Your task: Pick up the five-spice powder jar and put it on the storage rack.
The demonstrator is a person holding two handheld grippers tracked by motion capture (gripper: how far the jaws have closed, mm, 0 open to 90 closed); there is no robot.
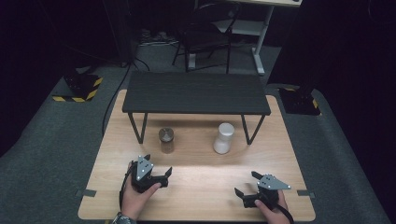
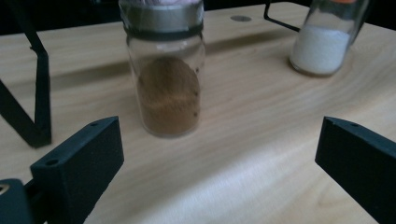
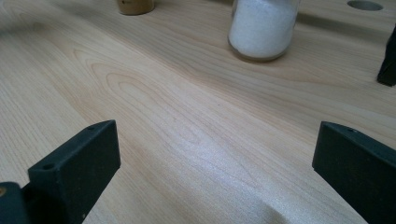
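The left gripper (image 1: 156,173), fingers spread and empty, faces the brown jar (image 1: 166,140); its view reveals a metal cap. The white jar (image 1: 223,138) stands right, mid-worktop. The right gripper (image 1: 246,184) gapes empty. Pale wood worktop (image 1: 201,186), grey carpet.

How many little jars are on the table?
2. The brown spice jar stands ahead of the left gripper; the white powder jar stands to its right, both by the black shelf.

Dim, dark-edged room; glare on the tabletop (image 1: 205,177); close jars blurred.
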